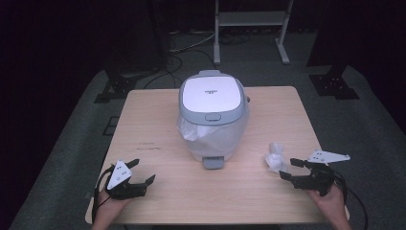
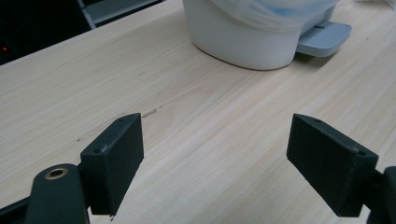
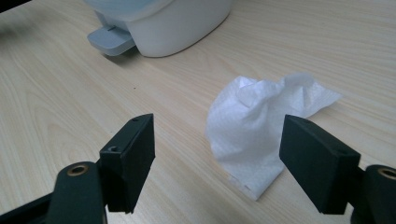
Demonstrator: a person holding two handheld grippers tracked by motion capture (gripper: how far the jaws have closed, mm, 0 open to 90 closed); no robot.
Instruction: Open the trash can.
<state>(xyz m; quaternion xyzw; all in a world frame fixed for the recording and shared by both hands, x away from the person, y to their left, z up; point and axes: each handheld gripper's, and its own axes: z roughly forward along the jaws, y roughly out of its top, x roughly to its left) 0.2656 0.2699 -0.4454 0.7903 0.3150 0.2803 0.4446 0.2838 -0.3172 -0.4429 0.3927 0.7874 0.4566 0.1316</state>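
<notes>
A small white pedal bin [image 1: 213,117] with a grey-rimmed shut lid and a plastic liner stands mid-table, its grey pedal [image 1: 213,162] facing me. A crumpled white tissue [image 1: 276,156] lies on the wood to the bin's right. My right gripper [image 1: 291,169] rests just beside it, open, and in the right gripper view the tissue [image 3: 261,126] lies ahead, partly between the jaws, untouched. My left gripper [image 1: 142,172] sits near the front left, open and empty, angled toward the bin [image 2: 243,37], whose pedal [image 2: 323,38] juts out at the right.
The light wooden table [image 1: 158,129] has bare room around the bin. Dark stands and cables sit on the grey floor beyond the far edge, and a white frame [image 1: 251,21] stands at the back.
</notes>
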